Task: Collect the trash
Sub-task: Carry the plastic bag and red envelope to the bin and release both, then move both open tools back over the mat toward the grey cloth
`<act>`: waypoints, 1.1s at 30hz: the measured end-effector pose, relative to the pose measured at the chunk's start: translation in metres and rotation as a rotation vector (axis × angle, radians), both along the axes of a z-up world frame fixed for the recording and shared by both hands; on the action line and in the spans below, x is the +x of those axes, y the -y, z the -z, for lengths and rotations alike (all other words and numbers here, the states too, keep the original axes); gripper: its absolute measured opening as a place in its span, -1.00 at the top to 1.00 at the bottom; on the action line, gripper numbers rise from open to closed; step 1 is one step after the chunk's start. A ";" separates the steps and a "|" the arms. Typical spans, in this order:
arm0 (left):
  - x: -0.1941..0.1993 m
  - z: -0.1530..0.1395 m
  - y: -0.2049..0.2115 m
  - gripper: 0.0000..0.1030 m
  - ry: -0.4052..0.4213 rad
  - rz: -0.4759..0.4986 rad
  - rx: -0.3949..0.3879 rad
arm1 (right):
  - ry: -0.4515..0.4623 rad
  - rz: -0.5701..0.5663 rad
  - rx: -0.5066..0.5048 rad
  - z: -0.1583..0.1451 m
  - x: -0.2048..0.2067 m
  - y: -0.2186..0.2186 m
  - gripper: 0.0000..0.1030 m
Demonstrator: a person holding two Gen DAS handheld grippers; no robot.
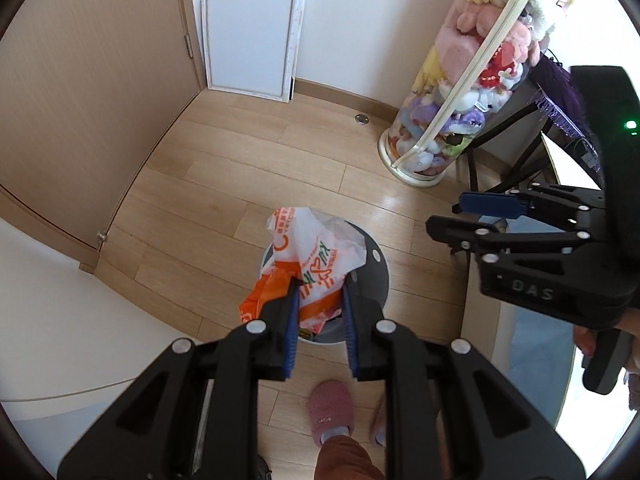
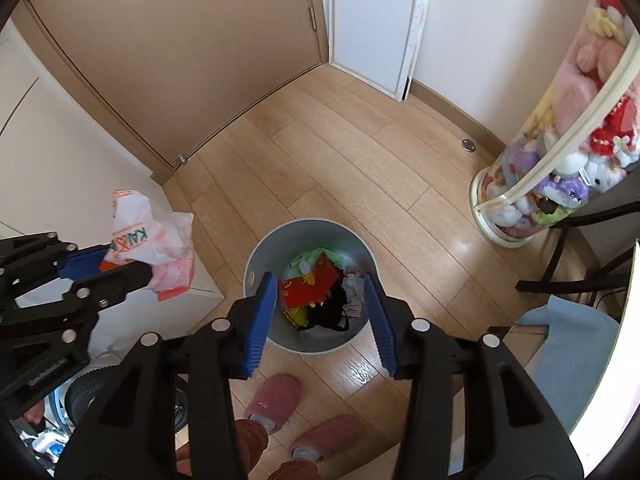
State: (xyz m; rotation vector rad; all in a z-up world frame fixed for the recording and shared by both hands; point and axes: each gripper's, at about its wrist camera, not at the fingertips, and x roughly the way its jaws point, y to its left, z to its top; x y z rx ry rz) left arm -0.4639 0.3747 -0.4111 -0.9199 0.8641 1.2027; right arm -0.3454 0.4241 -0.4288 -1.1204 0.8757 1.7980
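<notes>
Both tongs are pointed steeply down at a wooden floor [image 2: 360, 152], above a grey bin [image 2: 256, 276] that stands just ahead of a pair of pink slippers [image 2: 274, 398]. The left tongs [image 1: 320, 300] are clenched on a crumpled white-and-orange plastic bag [image 1: 316, 252], which is gripped between the blue pads and hangs in front of them, over the near rim of the bin. Orange lettering is printed on the bag, but only the letters "KA" can be read, in the right wrist view, where the bag [image 2: 148, 236] is seen to the left of the right tongs. The right tongs [image 2: 320, 300] are released, nothing is held between the spread pads, and the bin is seen straight beyond them, with red, yellow, black and green trash [image 2: 316, 292] lying inside. The letters "DAS" are moulded on the right tongs' black body [image 1: 532, 290], seen to the right of the left tongs. A clear tube of soft toys [image 1: 460, 92] stands well ahead to the right.
</notes>
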 end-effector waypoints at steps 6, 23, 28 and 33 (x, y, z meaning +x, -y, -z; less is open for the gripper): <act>0.013 0.011 -0.008 0.54 0.010 0.036 -0.003 | 0.001 0.031 0.018 -0.011 0.026 0.004 0.13; 0.039 -0.008 -0.007 -0.41 -0.048 0.093 0.006 | -0.024 0.184 0.020 -0.031 0.079 0.019 0.11; 0.060 -0.026 -0.002 -0.41 -0.037 0.163 0.004 | -0.041 0.264 0.040 -0.050 0.101 0.038 0.11; 0.100 -0.048 -0.003 -0.41 -0.011 0.262 0.014 | -0.063 0.414 0.079 -0.076 0.142 0.068 0.08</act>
